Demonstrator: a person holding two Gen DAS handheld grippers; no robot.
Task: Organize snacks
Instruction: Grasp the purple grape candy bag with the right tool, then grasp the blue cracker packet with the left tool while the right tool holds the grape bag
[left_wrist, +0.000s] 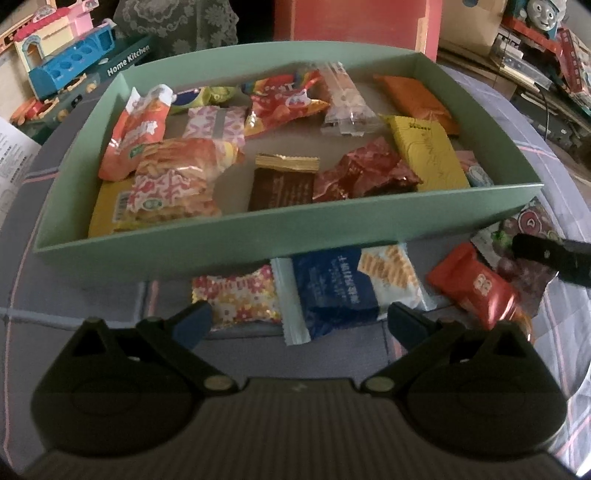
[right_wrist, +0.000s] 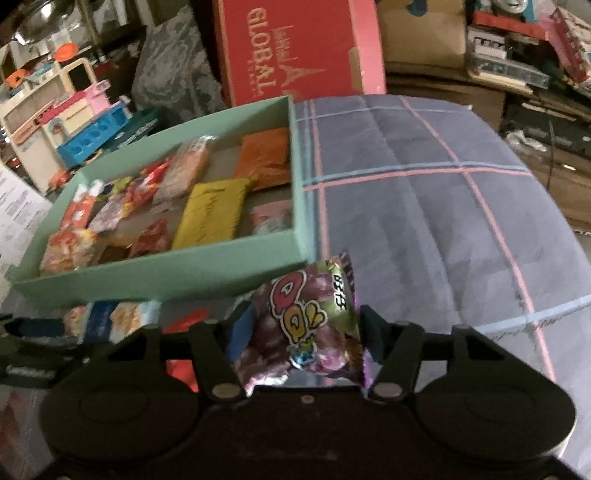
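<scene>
A green box (left_wrist: 258, 232) holds several snack packets, among them a yellow one (left_wrist: 424, 155) and a brown one (left_wrist: 280, 188). In front of it on the cloth lie a floral packet (left_wrist: 236, 299), a blue wafer packet (left_wrist: 332, 288) and a red packet (left_wrist: 480, 288). My left gripper (left_wrist: 299, 321) stands open just above the blue and floral packets, holding nothing. My right gripper (right_wrist: 304, 332) is shut on a purple grape candy packet (right_wrist: 310, 325) beside the green box's (right_wrist: 147, 273) near right corner. One of the right gripper's fingers (left_wrist: 554, 254) shows at the right edge of the left wrist view.
A plaid grey-blue cloth (right_wrist: 424, 203) covers the surface, with free room right of the box. Behind stand a red carton (right_wrist: 295, 48), a toy kitchen set (left_wrist: 55, 55) and piled boxes (right_wrist: 517, 66). A printed sheet (left_wrist: 11, 155) lies at the left.
</scene>
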